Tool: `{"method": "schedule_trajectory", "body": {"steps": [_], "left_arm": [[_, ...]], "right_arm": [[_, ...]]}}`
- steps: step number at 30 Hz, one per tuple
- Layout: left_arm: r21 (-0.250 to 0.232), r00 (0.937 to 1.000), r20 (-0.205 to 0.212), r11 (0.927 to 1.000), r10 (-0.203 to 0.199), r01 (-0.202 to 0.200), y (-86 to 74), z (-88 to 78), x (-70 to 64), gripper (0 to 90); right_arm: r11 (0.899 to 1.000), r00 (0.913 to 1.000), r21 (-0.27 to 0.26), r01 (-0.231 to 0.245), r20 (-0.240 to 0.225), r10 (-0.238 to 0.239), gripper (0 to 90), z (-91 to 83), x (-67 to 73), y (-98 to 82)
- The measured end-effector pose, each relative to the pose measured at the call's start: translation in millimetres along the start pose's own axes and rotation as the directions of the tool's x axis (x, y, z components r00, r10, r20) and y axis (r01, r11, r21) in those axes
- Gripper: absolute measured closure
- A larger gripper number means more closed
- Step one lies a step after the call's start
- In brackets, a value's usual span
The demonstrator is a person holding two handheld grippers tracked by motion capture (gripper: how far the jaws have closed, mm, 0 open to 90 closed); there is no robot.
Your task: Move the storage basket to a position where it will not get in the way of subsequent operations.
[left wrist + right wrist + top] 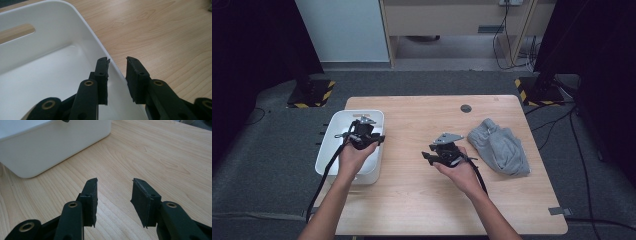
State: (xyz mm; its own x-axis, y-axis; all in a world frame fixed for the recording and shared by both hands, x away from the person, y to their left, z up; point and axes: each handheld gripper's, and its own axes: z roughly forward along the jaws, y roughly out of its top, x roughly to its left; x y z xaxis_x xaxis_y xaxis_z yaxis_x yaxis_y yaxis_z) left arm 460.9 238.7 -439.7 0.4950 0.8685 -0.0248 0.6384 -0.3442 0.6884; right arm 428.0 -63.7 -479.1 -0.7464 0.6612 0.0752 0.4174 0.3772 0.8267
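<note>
Left claw [373,139] sits at mid-left of the high view, over the white bin [328,150] on the bench [412,200]. In the left gripper view its jaws straddle the bin's right wall [100,47] — one pad inside the bin, the other out over the wood. The wall's rim runs up betw. them, w/ a gap visible on each side, so the pads don't look to be pressing on it; jaws stand partly apart, nothing gripped. The contact point low down is hidden behind the left jaw, so can't fully rule out a touch there. The bin's interior, as far as seen, is bare white; its near part is cut off by the bottom edge of the frame. A slot handle [16,32] shows at upper left of that view.

Right claw [428,156] is at centre of the high view, held above bare wood, pointing toward the bin. In the right gripper view the jaws stand moderately apart w/ only wood grain betw. them — nothing held. The bin's outer wall [55,145] fills the upper left there, top cut off.

Grey cloth [499,146] lies crumpled at mid-right of the high view, just beside the right hand [462,172], not touched. Its folds hide what garment it is. A small dark round disc [466,108] sits near the bench's far edge — too small to identify.
</note>
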Motion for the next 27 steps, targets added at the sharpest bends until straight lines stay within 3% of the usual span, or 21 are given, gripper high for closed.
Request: {"method": "schedule_trajectory", "body": {"steps": [10,27], "left_arm": [[-0.012,0.9997,0.015,0.9997,-0.02,0.021,-7.9,-4.8,11.6,69.6],[-0.022,0.9979,0.015,0.9978,-0.062,0.063,-8.1,5.7,12.5,70.2]], "right_arm": [[1.0,1.0,-0.001,-0.007,0.007,0.007,55.2,-1.8,-2.5,-0.9],[1.0,0.9998,0.001,-0.01,0.018,0.01,54.8,-5.8,-7.6,-3.2]]}}
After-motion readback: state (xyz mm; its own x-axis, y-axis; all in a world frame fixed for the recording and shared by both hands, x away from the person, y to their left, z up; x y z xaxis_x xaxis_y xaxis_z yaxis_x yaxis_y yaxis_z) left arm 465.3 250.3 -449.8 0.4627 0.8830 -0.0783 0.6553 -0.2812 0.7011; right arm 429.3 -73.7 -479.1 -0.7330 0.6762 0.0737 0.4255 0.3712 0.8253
